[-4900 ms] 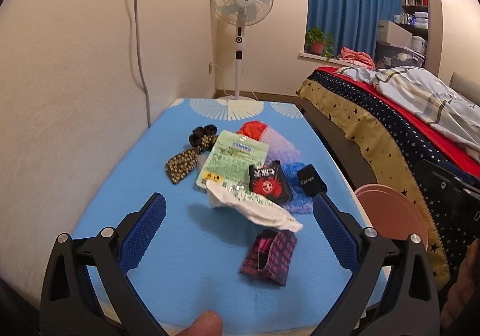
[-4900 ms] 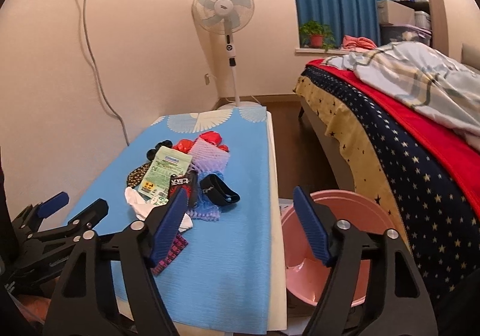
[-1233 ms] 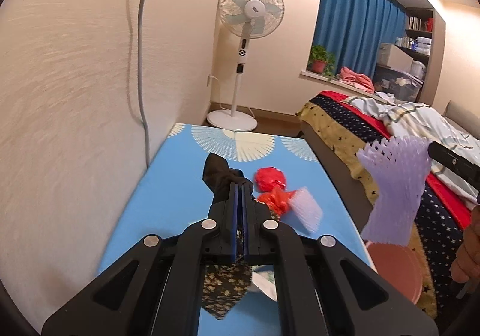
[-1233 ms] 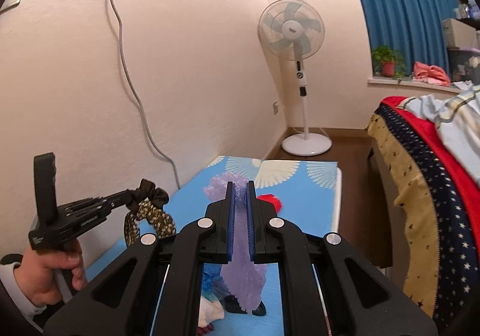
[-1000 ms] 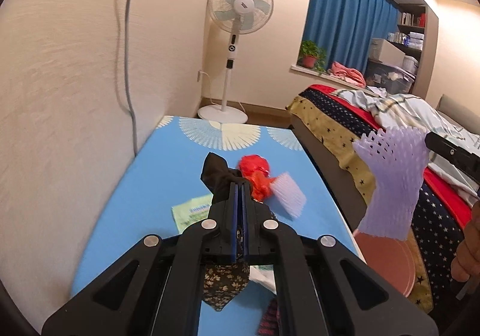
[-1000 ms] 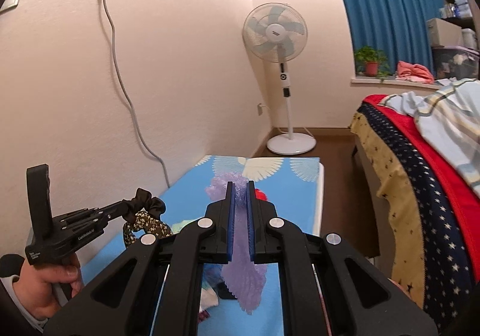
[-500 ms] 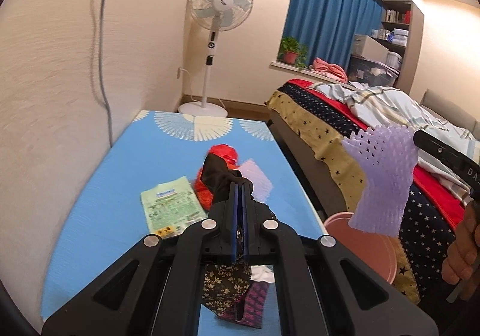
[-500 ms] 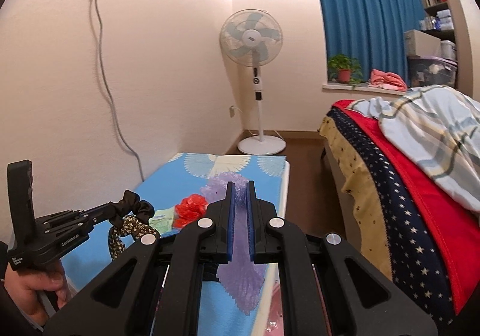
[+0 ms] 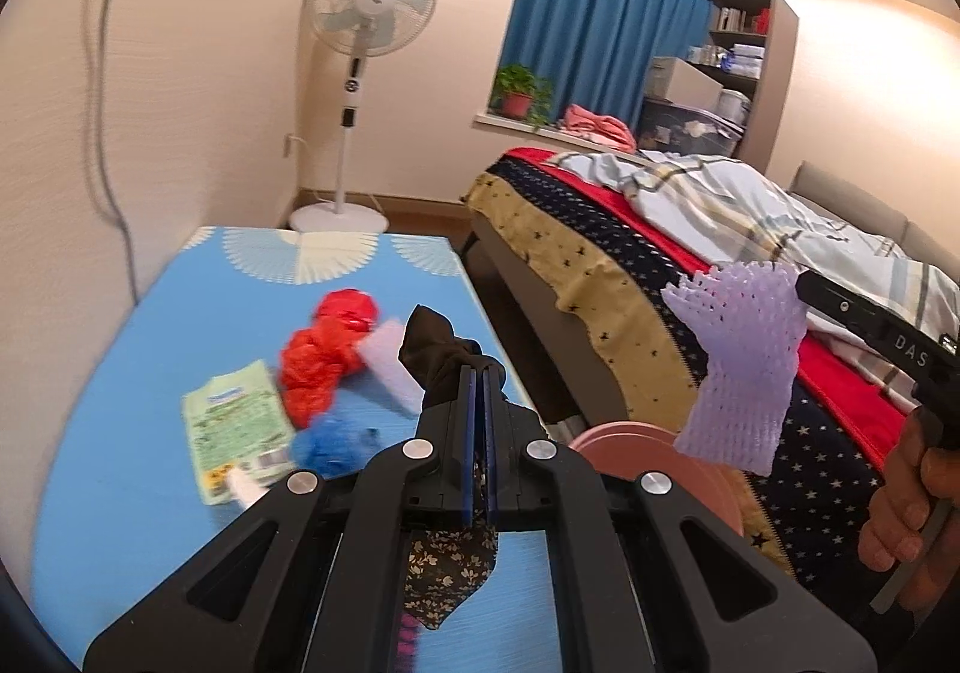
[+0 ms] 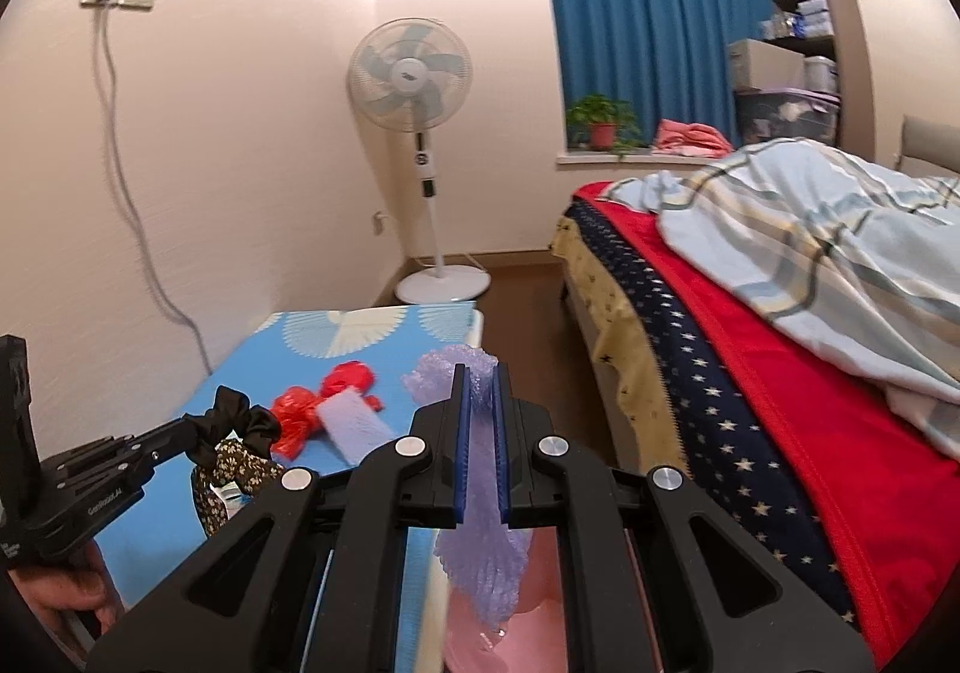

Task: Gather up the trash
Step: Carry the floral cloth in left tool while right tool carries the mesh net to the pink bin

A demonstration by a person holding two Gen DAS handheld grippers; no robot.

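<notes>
Left wrist view: the left gripper (image 9: pixel 478 373) is clamped on a floral scrunchie (image 9: pixel 447 565) that dangles over the blue mat (image 9: pixel 150 349). Left behind on the mat are red plastic (image 9: pixel 324 355), a green packet (image 9: pixel 237 427) and a blue wad (image 9: pixel 330 442). The pink bin (image 9: pixel 666 469) sits right of the mat, the bed (image 9: pixel 630 265) just beyond.

Right wrist view: the right gripper (image 10: pixel 479 385) pinches a purple foam net (image 10: pixel 486 553), which hangs right over the bin. A fan (image 10: pixel 414 78) stands far off.
</notes>
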